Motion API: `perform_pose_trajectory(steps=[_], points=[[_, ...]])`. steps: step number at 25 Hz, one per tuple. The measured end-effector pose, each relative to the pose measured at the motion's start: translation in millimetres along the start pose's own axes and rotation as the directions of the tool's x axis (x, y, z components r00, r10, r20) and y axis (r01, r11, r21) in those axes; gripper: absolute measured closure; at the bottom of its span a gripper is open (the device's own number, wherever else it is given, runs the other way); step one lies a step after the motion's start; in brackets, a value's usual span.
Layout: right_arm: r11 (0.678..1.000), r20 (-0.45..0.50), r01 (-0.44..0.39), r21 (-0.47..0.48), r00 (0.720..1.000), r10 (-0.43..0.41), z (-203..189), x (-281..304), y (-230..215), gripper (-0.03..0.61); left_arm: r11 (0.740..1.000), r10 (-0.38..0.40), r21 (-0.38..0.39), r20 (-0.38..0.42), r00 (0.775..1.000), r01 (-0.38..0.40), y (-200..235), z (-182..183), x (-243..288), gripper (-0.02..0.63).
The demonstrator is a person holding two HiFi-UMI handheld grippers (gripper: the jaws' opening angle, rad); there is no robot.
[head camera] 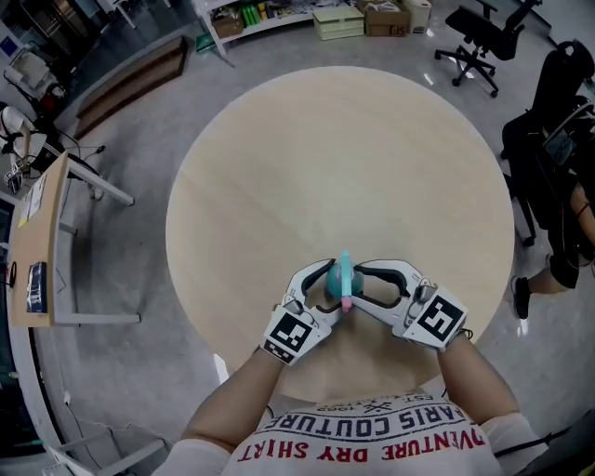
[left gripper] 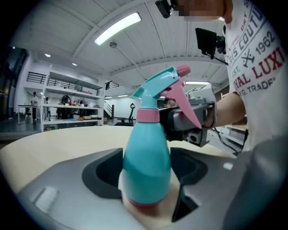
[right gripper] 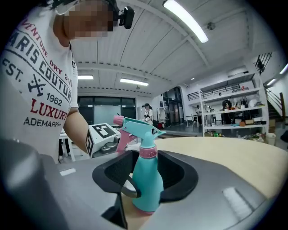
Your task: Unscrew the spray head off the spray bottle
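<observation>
Jaws of the left gripper [left gripper: 146, 168] clasp the teal body of the spray bottle [left gripper: 146, 152], which stands upright on the round table [head camera: 353, 158], close to the person. Those of the right gripper [right gripper: 148, 173] stand slack on either side of the bottle, not pressing on it. The spray head [right gripper: 137, 128] sits on the pink collar [right gripper: 148, 152].

I see round pale-wood worktop [head camera: 344, 158]. Past its far edge: black office chair [head camera: 481, 37], shelf with boxes [head camera: 339, 20]. Off left edge: small desk [head camera: 42, 242].
</observation>
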State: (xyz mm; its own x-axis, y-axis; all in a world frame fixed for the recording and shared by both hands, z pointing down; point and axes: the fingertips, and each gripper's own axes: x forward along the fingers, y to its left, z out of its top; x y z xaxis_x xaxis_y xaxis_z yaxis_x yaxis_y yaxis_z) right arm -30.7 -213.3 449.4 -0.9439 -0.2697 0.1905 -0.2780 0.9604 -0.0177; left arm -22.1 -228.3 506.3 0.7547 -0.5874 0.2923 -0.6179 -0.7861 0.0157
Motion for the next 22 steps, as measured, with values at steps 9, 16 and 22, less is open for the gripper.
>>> perform_pose_trajectory(steps=[9,16,22], points=[[0.996,0.04,0.072,0.057,0.996,-0.074,11,-11,13,0.36,0.996,0.08,-0.027,-0.01,0.997,-0.08,2,0,2,0.288],[0.968,0.046,0.207,0.139,0.975,-0.215,29,0,18,0.291,0.984,0.171,-0.051,-0.024,0.985,-0.172,6,-2,2,0.288],[0.924,-0.035,0.365,0.109,0.931,-0.364,21,10,5,0.281,0.973,0.226,-0.038,-0.033,0.974,-0.227,0,-2,2,0.288]])
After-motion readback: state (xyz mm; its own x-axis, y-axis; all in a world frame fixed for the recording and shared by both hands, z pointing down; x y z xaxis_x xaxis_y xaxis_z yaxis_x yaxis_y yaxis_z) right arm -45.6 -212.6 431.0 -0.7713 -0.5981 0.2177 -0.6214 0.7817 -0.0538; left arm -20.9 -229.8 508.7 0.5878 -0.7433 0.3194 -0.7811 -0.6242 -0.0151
